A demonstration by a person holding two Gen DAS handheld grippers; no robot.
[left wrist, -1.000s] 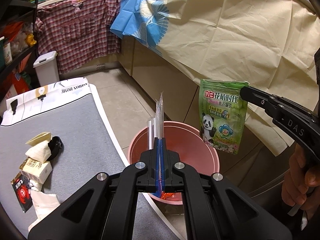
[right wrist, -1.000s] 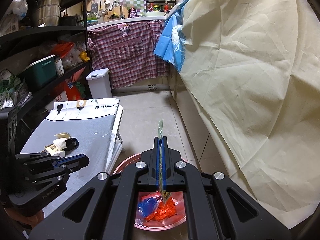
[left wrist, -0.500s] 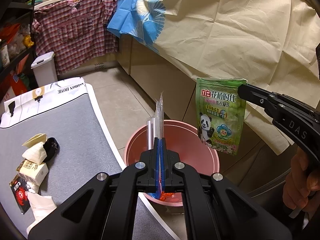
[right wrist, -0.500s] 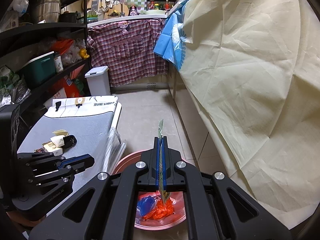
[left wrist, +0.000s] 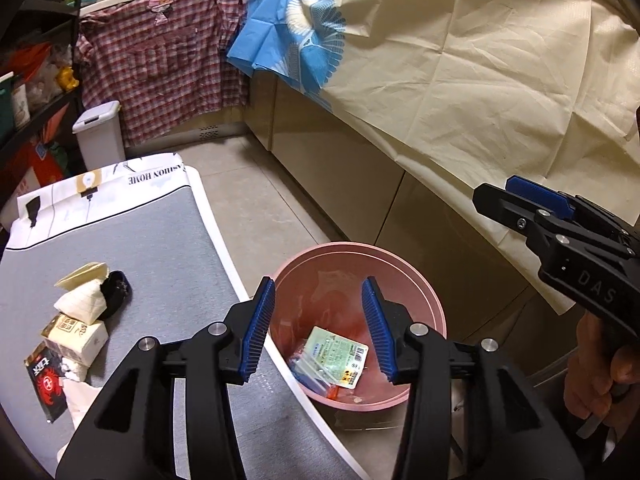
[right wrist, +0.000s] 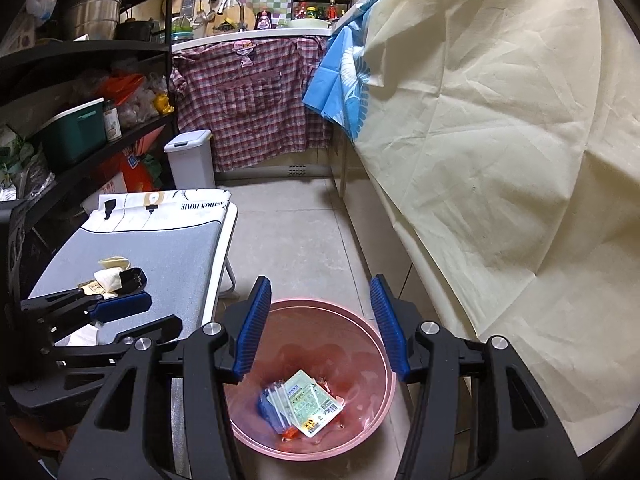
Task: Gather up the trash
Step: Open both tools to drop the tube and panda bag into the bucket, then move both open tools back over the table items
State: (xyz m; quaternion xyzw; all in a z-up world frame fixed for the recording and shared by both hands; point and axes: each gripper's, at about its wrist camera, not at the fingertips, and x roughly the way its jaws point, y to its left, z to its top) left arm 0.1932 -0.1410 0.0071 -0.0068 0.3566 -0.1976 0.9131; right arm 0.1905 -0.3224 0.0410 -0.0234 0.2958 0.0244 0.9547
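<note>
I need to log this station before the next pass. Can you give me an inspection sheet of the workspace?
Surface: grey padded board, partly bare.
Job's things: pink bin on the floor holds a green pouch and wrappers; tissue packs and a red-black sachet lie on the board.
Clutter: black object beside the tissues.
Grippers: left tongs and right tongs just opened, nothing between them.
Cables: nothing seen.
Surroundings: cream sheet, plaid shirt, white lidded bin.
</note>
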